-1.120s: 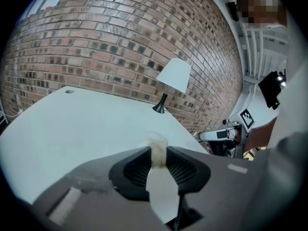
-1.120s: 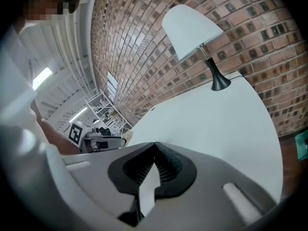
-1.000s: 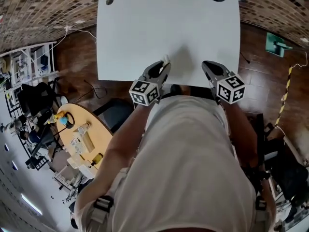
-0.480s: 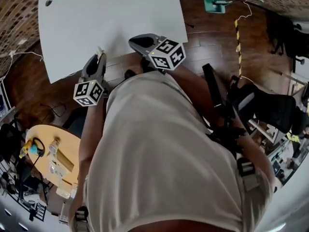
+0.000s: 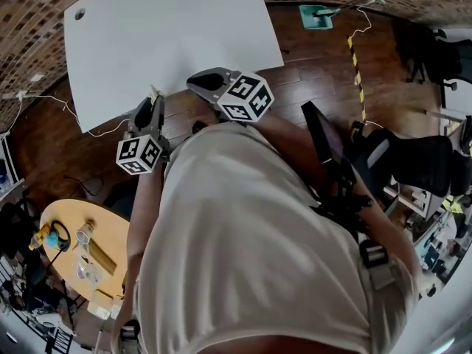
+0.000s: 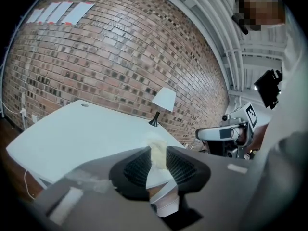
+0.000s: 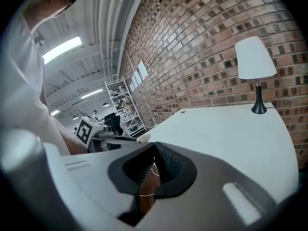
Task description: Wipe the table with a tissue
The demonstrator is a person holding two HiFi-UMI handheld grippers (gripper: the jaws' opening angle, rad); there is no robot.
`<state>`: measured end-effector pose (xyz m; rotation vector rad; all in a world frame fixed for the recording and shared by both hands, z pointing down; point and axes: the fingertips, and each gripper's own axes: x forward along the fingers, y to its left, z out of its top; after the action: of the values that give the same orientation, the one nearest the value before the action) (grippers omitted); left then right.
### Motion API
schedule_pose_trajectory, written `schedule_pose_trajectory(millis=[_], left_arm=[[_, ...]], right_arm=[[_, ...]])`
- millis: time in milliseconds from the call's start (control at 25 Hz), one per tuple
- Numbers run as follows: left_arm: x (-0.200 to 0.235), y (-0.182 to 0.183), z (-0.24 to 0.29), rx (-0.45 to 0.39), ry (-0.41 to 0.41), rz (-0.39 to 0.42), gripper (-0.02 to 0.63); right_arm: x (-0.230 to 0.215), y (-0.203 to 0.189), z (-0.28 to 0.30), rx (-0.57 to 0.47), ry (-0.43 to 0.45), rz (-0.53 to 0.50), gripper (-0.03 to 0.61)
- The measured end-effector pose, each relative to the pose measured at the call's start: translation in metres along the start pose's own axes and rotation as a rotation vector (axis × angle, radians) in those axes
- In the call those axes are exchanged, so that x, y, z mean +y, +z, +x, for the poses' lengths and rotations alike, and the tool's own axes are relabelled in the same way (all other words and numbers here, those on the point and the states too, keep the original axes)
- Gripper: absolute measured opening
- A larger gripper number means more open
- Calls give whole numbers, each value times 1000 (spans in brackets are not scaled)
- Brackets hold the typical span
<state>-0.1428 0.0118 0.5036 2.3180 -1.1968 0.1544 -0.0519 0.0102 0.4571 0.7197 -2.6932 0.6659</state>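
Left gripper (image 5: 150, 103) pinches a crumpled tissue (image 6: 157, 149) at the white table's (image 5: 169, 43) 6 o'clock edge. Right gripper (image 5: 198, 81), at its 2 o'clock, has its tips together, empty

Your left gripper (image 6: 157, 154) pinches a pale tissue (image 6: 155, 143); white table (image 6: 82, 134) beyond, lamp (image 6: 162, 102) at its far edge against brick wall (image 6: 120, 57).

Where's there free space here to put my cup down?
The white table is bare nearly all over, from the small hole at one corner to the lamp by the brick wall. The small round table is cluttered.
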Motion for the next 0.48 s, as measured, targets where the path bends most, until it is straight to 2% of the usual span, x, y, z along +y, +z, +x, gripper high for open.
schedule_pose_trajectory(millis=[200,320,480], left_arm=[[-28,1,2,5,-56,35,107],[-27,9,1,8,-78,57,107],[-27,7,-10,40,-114,44,107]], right_arm=[[6,-3,-18,-28,-34,-13,8],[5,1,-17,-45,-56,-10,8],[13,-6,-10,-28,-90,25,8]])
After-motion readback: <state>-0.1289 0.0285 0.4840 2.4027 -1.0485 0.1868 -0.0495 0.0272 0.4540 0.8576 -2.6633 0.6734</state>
